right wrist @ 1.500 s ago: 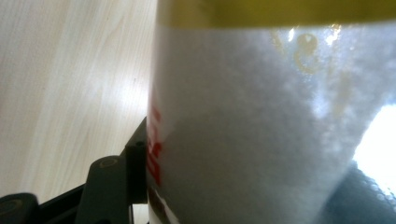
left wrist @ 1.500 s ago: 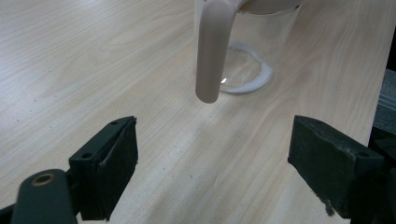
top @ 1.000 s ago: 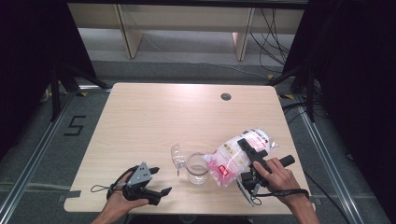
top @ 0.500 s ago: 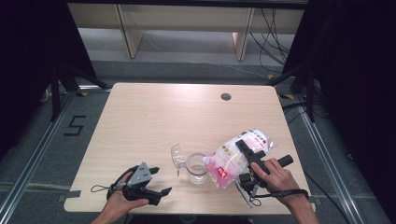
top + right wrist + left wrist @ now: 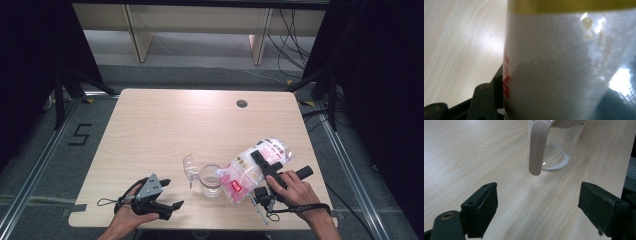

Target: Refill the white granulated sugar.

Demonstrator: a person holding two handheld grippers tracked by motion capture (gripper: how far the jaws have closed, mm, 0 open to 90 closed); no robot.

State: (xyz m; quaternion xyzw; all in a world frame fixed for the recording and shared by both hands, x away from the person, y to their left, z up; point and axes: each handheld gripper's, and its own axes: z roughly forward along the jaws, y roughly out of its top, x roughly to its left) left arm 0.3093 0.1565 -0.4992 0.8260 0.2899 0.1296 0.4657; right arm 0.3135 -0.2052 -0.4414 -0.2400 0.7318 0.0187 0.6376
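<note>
- High view: a see-through bag [image 5: 252,167] of white grains lies tilted over a clear cup [image 5: 210,180], near the front right of the table [image 5: 165,125].
- The bag has pink and red print, and its low end touches the rim of the cup.
- The right gripper [image 5: 265,167] pinches the bag between its black jaws. The right gripper view shows the white grains [image 5: 564,75] very close up, with one jaw tight against the bag's side.
- The cup has a handle [image 5: 537,147] and some white grains on its bottom.
- The left gripper [image 5: 167,195] rests at the front left of the table, well apart from the cup. Its jaws are spread wide with nothing between them.
- The table is light wood, with a small dark round hole [image 5: 242,103] near the far edge.
- Around the table are a grey floor [image 5: 60,165], black curtains [image 5: 30,60], and some cables [image 5: 290,40] at the back.
</note>
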